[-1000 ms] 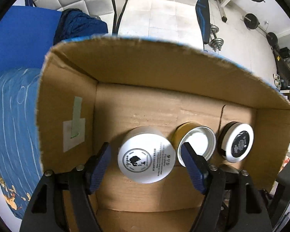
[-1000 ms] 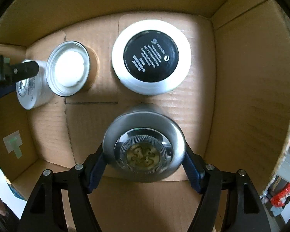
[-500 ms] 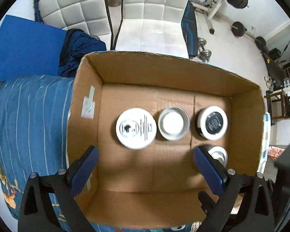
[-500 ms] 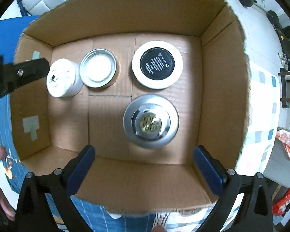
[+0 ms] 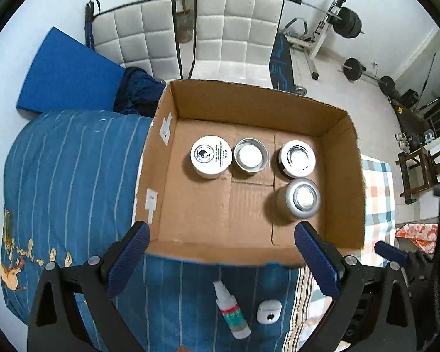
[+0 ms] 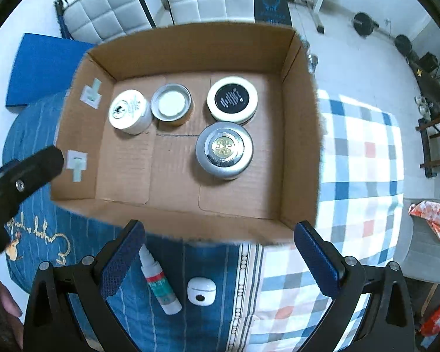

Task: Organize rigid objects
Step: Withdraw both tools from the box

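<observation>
Cardboard box (image 6: 190,223) near wall blurred — both grippers' fingers spread, empty.

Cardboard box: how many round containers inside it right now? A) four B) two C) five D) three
A: the cardboard box holds a white-lidded jar, an open tin and a black-topped jar in a row, plus a silver jar in front of the black-topped one. The spray bottle and small white case lie outside on the bed.
</observation>
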`<state>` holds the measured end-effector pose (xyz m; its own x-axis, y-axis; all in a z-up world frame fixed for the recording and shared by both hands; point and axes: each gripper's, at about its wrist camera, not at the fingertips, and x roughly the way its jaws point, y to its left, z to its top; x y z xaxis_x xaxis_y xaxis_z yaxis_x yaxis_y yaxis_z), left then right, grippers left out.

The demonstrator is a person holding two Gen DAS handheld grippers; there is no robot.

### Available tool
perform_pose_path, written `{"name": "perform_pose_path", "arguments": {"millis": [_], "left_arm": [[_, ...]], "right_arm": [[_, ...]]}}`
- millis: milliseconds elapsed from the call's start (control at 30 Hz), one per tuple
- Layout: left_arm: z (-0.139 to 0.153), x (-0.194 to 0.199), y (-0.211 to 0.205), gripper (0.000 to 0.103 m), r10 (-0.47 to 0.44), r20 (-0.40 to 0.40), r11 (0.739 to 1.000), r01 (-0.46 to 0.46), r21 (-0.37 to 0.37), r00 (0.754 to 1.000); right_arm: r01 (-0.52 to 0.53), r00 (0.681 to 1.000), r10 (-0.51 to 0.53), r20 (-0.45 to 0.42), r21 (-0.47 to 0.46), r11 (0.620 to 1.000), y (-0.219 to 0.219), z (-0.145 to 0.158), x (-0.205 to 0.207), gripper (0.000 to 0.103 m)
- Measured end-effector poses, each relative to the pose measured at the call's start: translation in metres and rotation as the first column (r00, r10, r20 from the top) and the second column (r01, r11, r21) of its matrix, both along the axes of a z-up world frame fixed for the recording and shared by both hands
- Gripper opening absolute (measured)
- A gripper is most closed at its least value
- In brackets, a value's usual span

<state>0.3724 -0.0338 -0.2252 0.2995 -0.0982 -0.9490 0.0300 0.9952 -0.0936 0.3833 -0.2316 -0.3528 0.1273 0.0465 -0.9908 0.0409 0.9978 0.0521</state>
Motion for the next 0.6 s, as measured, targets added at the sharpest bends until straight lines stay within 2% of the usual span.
{"name": "perform_pose_path", "arguments": {"millis": [333, 600], "left_arm": [[0.038, -0.051, -0.009, 0.101, -0.02, 0.102, 0.999, 0.017, 0.037, 0.995], [0.065, -0.088, -0.003, 0.101, -0.003, 0.149, 1.0, 0.001, 0.009, 0.989]], "right_arm": [[-0.003, 0.991, 0.003, 0.136, 0.006, 1.0, -0.009, 0.06, -0.052, 0.103], [0.014, 0.968, -0.013, 0.249, -0.002, 1.0, -0.023, 0.095, -0.087, 0.103]]}}
